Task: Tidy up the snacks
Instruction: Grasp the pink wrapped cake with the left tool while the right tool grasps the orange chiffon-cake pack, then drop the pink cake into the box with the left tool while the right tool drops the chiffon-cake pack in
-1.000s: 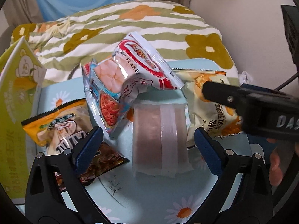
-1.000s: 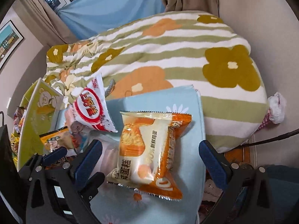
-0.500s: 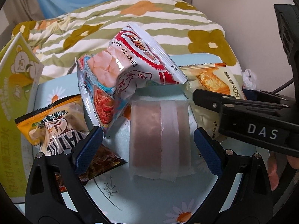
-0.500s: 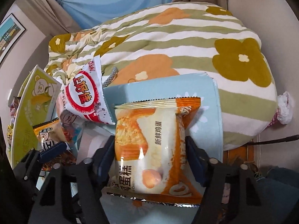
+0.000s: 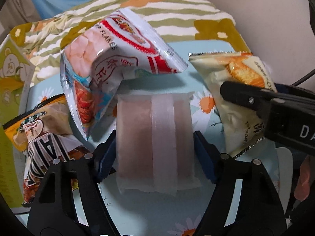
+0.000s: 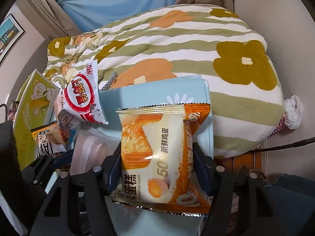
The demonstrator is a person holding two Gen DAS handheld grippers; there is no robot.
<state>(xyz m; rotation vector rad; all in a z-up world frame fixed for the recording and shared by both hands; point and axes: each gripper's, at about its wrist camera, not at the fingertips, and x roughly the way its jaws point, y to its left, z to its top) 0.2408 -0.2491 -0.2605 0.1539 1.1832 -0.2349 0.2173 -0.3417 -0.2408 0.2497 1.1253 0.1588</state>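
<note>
My left gripper (image 5: 154,157) is shut on a frosted pink snack packet (image 5: 153,141) that lies on the light blue flowered cloth (image 5: 137,212). My right gripper (image 6: 156,163) is shut on an orange and cream chiffon cake packet (image 6: 157,153); that packet also shows at the right of the left wrist view (image 5: 236,102). A red and white shrimp flakes bag (image 5: 114,59) leans over the pink packet's far end and shows in the right wrist view (image 6: 82,100). A yellow and brown snack bag (image 5: 43,137) lies at the left.
A yellow-green box with a bear print (image 6: 31,106) stands at the left edge. A striped flowered quilt (image 6: 177,45) is bunched behind the cloth. A wall (image 6: 285,19) is close on the right, with a black cable (image 6: 285,145) and a white wad (image 6: 293,112) beside it.
Both grippers have closed: the left one on the pink packet, the right one on the chiffon cake packet. Both moved forward onto their packets.
</note>
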